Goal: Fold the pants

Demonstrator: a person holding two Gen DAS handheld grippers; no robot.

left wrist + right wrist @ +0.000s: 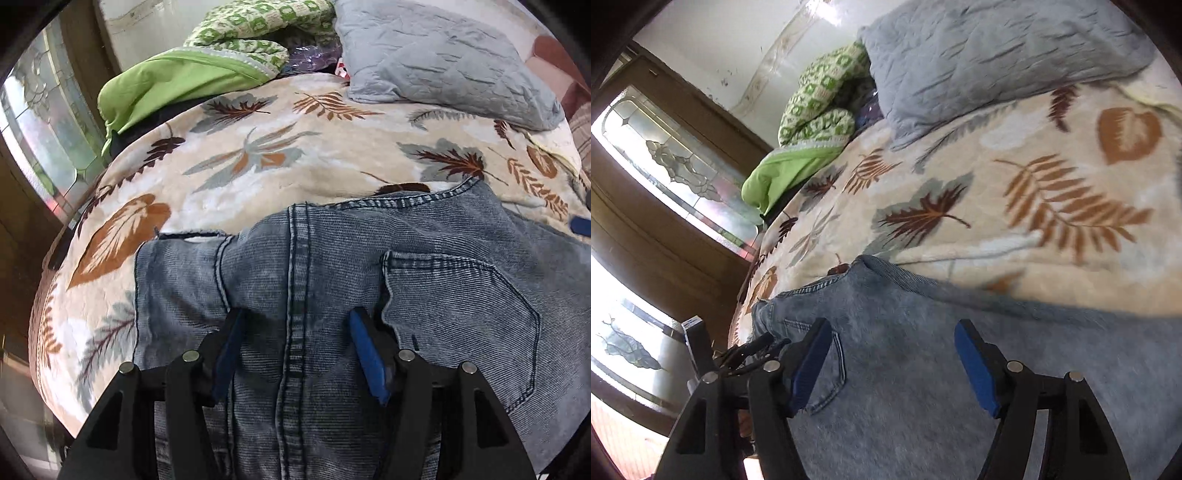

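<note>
Blue-padded fingers of the left gripper (295, 321) are standing apart over the jeans (332, 295), straddling the centre seam (295, 277) just beside a back pocket (461, 314). Nothing is sitting between them. The right gripper (892, 339) is likewise hanging spread above the same denim, gripping nothing. The pants are lying on a leaf-printed blanket (258, 155), with a grey pillow (443, 55) and a green cloth (166, 81) lying further back.

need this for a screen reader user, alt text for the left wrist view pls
The open left gripper hovers low over blue jeans spread on a leaf-print blanket, its fingers straddling the centre seam. A grey pillow and green bedding lie at the far end.
</note>
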